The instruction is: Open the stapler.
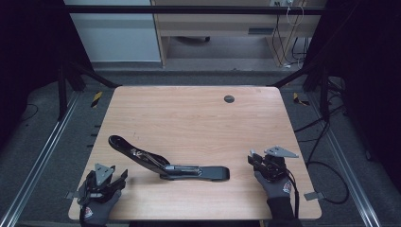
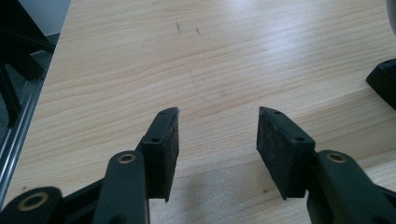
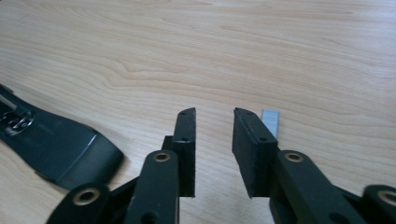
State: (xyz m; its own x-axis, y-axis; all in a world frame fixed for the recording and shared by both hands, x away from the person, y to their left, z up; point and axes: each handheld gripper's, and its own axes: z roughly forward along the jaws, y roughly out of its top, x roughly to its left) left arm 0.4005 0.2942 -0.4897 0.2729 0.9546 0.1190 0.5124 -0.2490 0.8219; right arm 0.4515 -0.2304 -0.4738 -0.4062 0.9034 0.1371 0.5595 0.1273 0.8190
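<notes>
1 stapler (image 1: 165, 163), 1 staple strip (image 3: 270, 122), 2 grippers (image 1: 115, 177) (image 1: 257, 159).

The high view looks forward and down over the whole worktop (image 1: 198, 118). Both gripper views skim it closely, sharing the black stapler (image 1: 165, 165).
</notes>
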